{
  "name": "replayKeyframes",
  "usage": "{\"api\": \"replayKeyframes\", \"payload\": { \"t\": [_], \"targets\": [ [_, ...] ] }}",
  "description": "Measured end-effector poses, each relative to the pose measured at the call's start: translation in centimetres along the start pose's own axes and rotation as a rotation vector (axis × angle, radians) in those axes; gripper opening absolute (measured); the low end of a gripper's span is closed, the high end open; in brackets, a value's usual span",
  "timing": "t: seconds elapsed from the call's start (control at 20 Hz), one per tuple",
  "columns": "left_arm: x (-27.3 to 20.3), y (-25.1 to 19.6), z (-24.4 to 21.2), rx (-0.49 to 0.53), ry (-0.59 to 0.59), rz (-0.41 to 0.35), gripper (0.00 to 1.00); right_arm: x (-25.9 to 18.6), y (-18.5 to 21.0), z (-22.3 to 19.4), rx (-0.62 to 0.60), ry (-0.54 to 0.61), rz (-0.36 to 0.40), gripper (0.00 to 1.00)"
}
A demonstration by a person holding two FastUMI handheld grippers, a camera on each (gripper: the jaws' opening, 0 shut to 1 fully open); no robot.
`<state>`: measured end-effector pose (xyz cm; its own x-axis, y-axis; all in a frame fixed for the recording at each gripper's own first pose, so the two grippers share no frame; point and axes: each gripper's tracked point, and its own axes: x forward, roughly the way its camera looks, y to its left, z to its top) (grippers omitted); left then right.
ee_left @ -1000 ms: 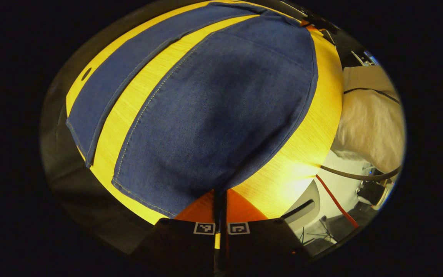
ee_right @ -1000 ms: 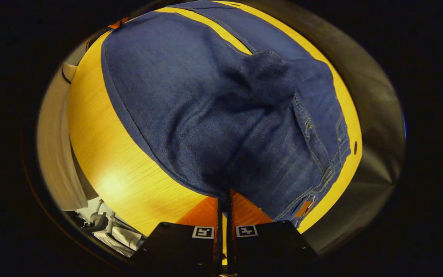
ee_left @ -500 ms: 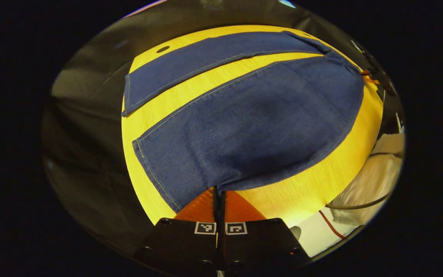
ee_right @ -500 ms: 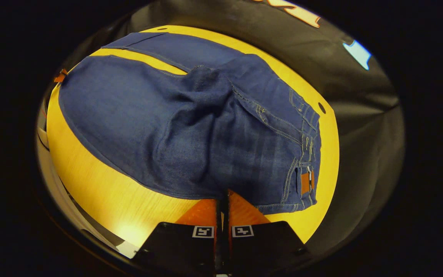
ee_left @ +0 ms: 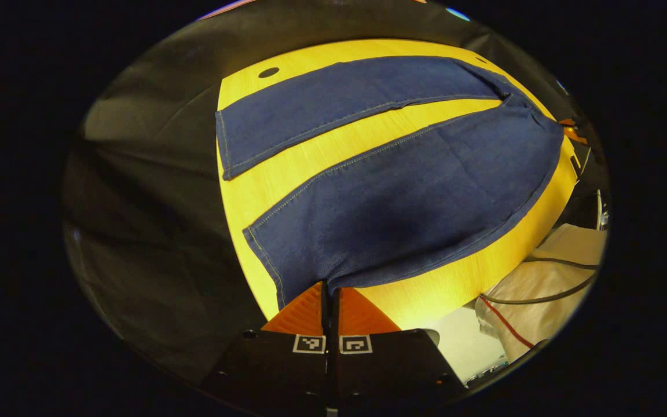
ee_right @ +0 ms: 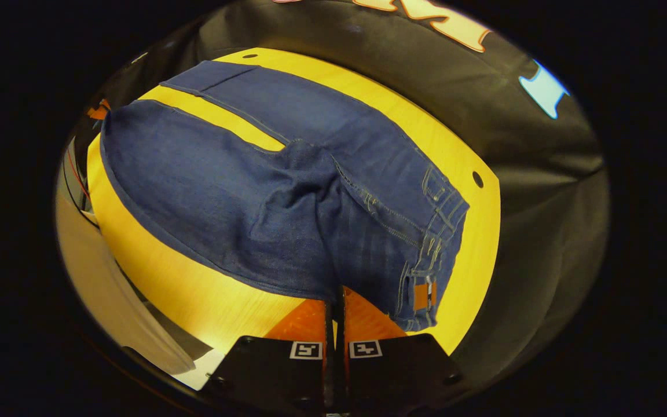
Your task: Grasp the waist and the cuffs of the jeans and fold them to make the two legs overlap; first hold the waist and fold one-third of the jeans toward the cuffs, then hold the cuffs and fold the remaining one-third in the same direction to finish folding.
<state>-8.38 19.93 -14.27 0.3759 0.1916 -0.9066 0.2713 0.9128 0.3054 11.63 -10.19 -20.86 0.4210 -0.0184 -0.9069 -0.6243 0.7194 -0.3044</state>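
In the left gripper view we see, from the left, the black cloth wall [ee_left: 136, 231] hanging behind a yellow wooden table [ee_left: 264, 185]; a small dark hole [ee_left: 268, 72] sits in the tabletop near its far edge; the blue jeans [ee_left: 403, 197] lie spread on the table with the two legs apart and a strip of bare wood between them; the far leg's cuff [ee_left: 222, 145] lies flat, and the near leg's cuff [ee_left: 264, 260] lifts toward us; our left gripper [ee_left: 329, 289] has its fingers pressed together on the side edge of the near leg just beside that cuff, pinching the denim; at the right, beyond the table edge, we see a pale cloth bundle [ee_left: 548, 260] crossed by a dark cable [ee_left: 536, 300] and a red cable [ee_left: 504, 327].

In the right gripper view, from the left, the table [ee_right: 194, 289] shows bare wood along its near edge; the jeans [ee_right: 223, 197] run from the legs at the far left to the bunched seat in the middle; our right gripper [ee_right: 337, 298] has its fingers closed on the near edge of the denim close to the waist; the waistband [ee_right: 435, 231] with belt loops and an orange-brown patch [ee_right: 424, 295] hangs at the right; another hole [ee_right: 477, 179] marks the tabletop beside it; the black cloth wall [ee_right: 542, 231] closes the right side.
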Motion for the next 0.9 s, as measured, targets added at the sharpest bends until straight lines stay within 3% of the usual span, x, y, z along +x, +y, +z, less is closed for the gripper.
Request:
{"api": "replayKeyframes", "payload": {
  "t": [0.15, 0.4, 0.55, 0.7, 0.75, 0.9],
  "targets": [
    [-2.6, 2.8, 3.2, 0.049, 0.022, 0.023, 0.00, -1.1, -2.3, 3.6, 0.020, 0.025, 0.039, 0.02],
    [-5.2, 6.9, 9.6, 0.054, 0.039, 0.001, 0.00, -1.7, -4.4, 6.6, 0.091, 0.146, 0.125, 0.02],
    [-4.5, 9.0, 13.7, 0.051, 0.041, 0.003, 0.00, -1.0, -6.4, 8.9, 0.206, 0.193, 0.177, 0.02],
    [-3.0, 10.9, 17.3, 0.066, 0.037, 0.041, 0.00, 1.2, -8.7, 11.6, 0.308, 0.208, 0.172, 0.00],
    [-2.2, 11.4, 18.3, 0.073, 0.038, 0.050, 0.00, 2.1, -9.1, 12.5, 0.335, 0.208, 0.173, 0.06],
    [0.2, 12.6, 22.0, 0.047, -0.013, 0.086, 0.00, 5.4, -10.4, 15.0, 0.445, 0.184, 0.163, 0.02]
  ]
}}
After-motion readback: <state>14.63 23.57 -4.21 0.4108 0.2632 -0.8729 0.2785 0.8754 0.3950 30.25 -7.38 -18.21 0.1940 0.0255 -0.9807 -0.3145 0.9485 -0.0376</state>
